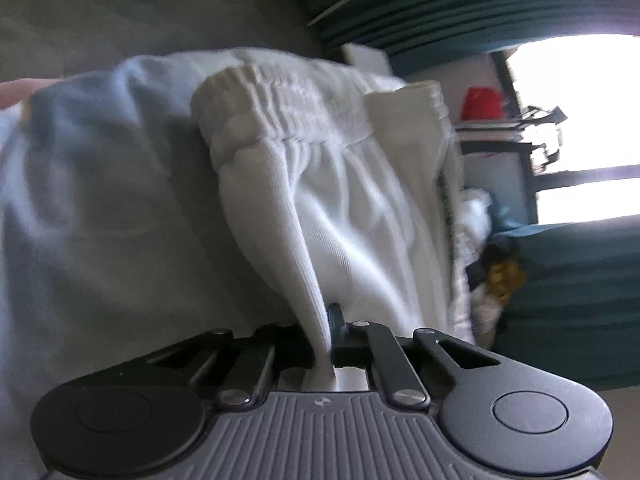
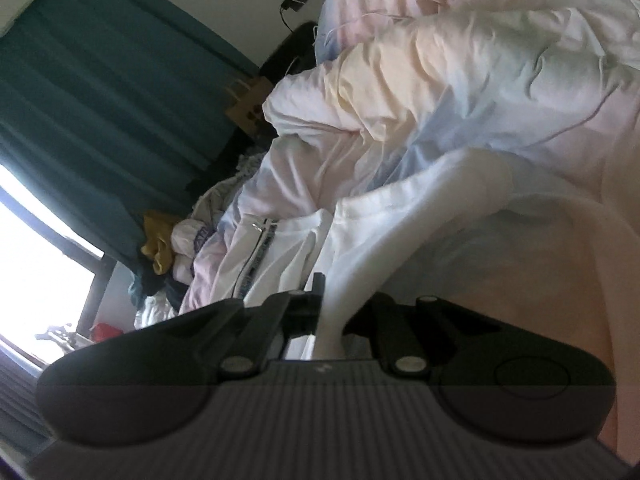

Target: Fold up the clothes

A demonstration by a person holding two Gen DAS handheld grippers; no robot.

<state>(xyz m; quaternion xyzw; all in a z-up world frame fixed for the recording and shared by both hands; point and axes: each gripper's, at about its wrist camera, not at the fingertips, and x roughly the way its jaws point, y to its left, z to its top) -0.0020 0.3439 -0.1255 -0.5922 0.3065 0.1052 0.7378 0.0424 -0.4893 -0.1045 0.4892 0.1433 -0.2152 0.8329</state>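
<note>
A white garment with a ribbed elastic waistband [image 1: 288, 104], likely shorts [image 1: 352, 208], hangs stretched in front of the left wrist view. My left gripper [image 1: 326, 344] is shut on a pinched fold of this white cloth. In the right wrist view my right gripper [image 2: 330, 320] is shut on another fold of the white garment [image 2: 384, 232], which runs up and to the right from the jaws. A dark striped side band [image 2: 260, 248] shows on the cloth to the left. The fingertips of both grippers are hidden by the fabric.
A rumpled pastel duvet [image 2: 460, 80] covers the bed behind the garment. A heap of other clothes, one yellow [image 2: 158, 246], lies near the teal curtains [image 2: 100, 92] and the bright window [image 1: 580, 120]. Pale blue bedding [image 1: 100, 200] fills the left.
</note>
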